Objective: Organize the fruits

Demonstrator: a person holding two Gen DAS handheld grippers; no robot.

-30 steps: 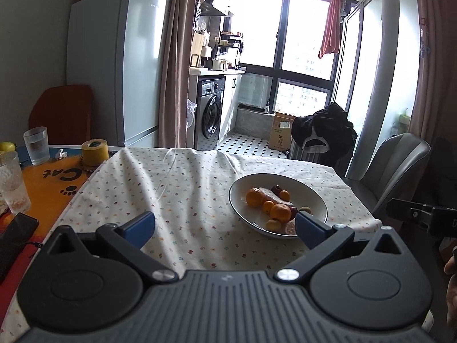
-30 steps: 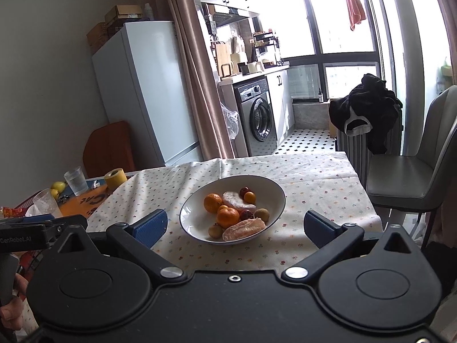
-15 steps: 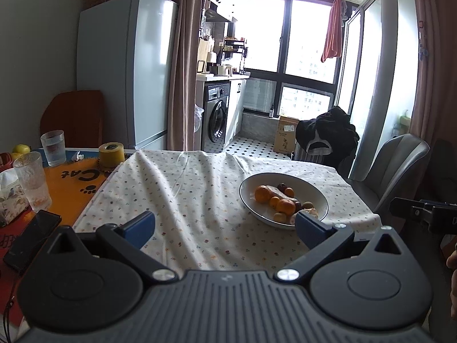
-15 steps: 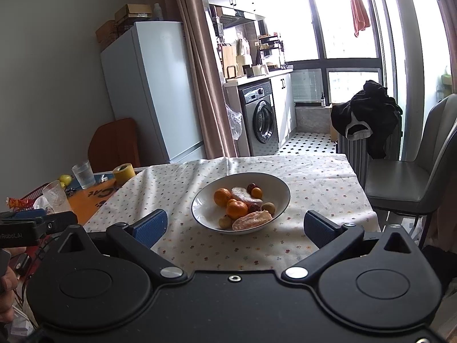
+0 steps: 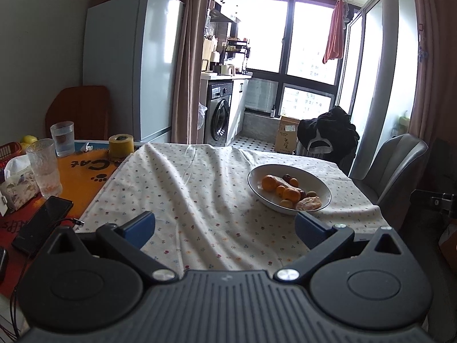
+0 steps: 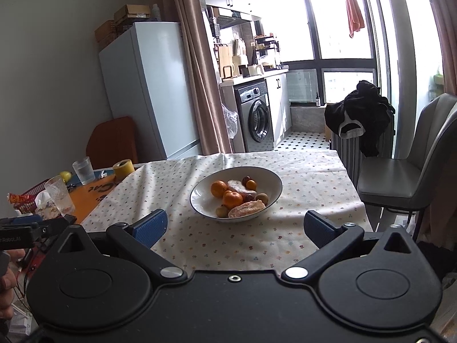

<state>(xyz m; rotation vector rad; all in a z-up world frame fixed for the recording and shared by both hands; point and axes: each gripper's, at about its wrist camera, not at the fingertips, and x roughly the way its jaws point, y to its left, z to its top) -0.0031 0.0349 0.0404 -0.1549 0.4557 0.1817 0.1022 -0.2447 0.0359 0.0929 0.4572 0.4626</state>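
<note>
Fruit piled in a white bowl [image 6: 197,197] on the flowered tablecloth [image 6: 234,240].
Oranges [image 6: 218,188], a peeled segment [image 6: 246,208] and small dark fruits inside. Right gripper [image 6: 233,225] just short of the bowl, spread wide, empty; left gripper [image 5: 224,225] likewise wide and empty, bowl ahead to its right.

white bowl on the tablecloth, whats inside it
The white bowl holds oranges, dark red fruits, a peeled segment. Anything beneath the pile is hidden.
</note>
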